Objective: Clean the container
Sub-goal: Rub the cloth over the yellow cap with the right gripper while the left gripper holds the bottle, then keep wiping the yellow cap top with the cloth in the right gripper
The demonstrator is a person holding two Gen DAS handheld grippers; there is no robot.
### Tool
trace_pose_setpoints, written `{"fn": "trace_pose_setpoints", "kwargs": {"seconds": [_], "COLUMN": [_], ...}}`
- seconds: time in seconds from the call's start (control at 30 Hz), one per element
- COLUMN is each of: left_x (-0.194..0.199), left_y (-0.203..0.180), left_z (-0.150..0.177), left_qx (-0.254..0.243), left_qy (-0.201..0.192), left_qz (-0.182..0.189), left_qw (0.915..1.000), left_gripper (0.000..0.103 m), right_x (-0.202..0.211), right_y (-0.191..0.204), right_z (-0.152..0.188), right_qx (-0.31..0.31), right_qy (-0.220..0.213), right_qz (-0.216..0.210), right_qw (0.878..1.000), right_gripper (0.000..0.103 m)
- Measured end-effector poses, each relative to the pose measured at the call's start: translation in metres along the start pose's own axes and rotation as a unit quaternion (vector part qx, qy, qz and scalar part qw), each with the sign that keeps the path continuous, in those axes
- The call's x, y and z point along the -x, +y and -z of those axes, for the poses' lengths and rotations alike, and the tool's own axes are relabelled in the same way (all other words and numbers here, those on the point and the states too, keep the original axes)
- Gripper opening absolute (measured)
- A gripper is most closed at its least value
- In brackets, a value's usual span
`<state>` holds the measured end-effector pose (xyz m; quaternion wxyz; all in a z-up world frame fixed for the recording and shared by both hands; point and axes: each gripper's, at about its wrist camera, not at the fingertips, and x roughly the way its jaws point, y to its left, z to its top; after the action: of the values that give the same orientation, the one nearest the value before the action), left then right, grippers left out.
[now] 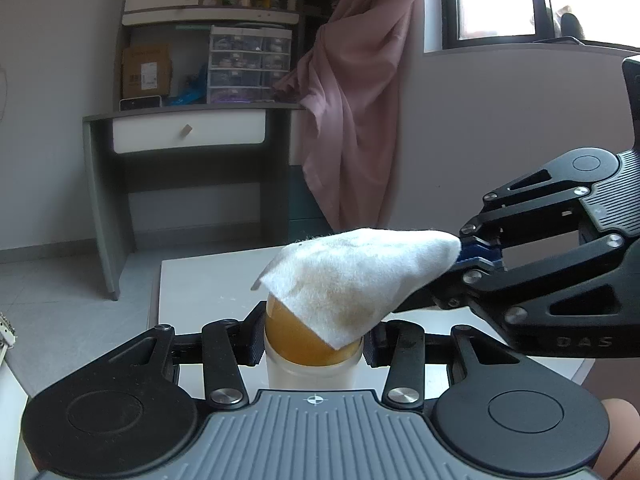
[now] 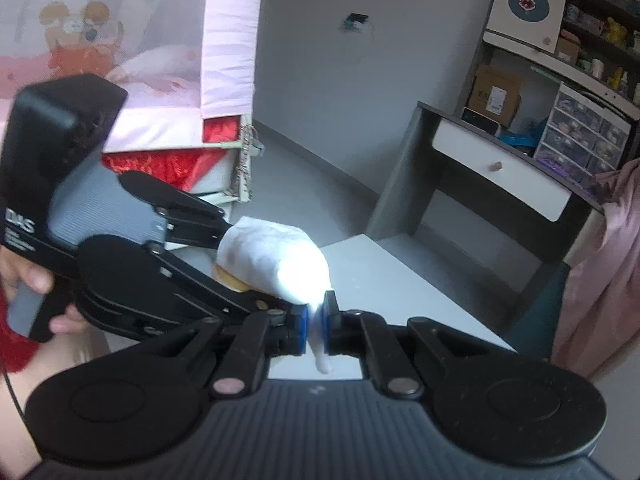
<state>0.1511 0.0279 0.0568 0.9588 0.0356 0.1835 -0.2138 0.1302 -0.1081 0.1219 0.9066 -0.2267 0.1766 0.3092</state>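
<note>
Held firm by the left gripper [image 1: 314, 344], the container [image 1: 312, 344] is wiped; the right gripper [image 2: 318, 328], clamped on the cloth [image 1: 360, 280], should be pressed evenly.

Behind your work, a grey desk [image 1: 180, 128] stands against the wall with its white drawer [image 1: 188, 133] closed. On top you've got a cardboard box [image 1: 146, 70] beside a stack of clear drawer units [image 1: 250, 65]. A pink curtain [image 1: 356, 112] hangs bunched just right of the desk (bright window [image 1: 496, 0] above). Off left, a bed with red fabric [image 2: 168, 164].
</note>
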Motion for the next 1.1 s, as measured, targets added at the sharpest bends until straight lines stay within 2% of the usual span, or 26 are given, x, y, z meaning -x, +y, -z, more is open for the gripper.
{"fn": "trace_pose_setpoints", "kwargs": {"seconds": [0.6, 0.73, 0.8, 0.97, 1.1], "left_x": [-0.001, -0.001, 0.0, 0.0, 0.0], "left_y": [0.002, 0.002, 0.003, 0.004, 0.003], "left_z": [-0.001, 0.0, 0.0, 0.001, 0.001], "left_qx": [0.001, 0.001, 0.001, 0.001, 0.001], "left_qy": [0.0, 0.0, 0.0, 0.0, 0.001], "left_qz": [0.001, 0.001, 0.001, 0.001, 0.001], "left_qw": [1.0, 1.0, 1.0, 1.0, 1.0], "left_gripper": [0.045, 0.045, 0.045, 0.045, 0.045], "right_x": [-0.02, -0.015, -0.009, 0.003, 0.012], "right_y": [-0.022, -0.027, -0.025, -0.009, -0.003], "right_z": [0.011, 0.016, 0.015, 0.01, 0.007], "right_qx": [-0.022, -0.033, -0.036, -0.001, 0.004], "right_qy": [0.038, 0.03, 0.019, -0.002, -0.016], "right_qz": [0.084, 0.075, 0.057, 0.028, -0.004], "right_qw": [0.995, 0.996, 0.998, 1.0, 1.0], "right_gripper": [0.006, 0.006, 0.007, 0.007, 0.006]}}
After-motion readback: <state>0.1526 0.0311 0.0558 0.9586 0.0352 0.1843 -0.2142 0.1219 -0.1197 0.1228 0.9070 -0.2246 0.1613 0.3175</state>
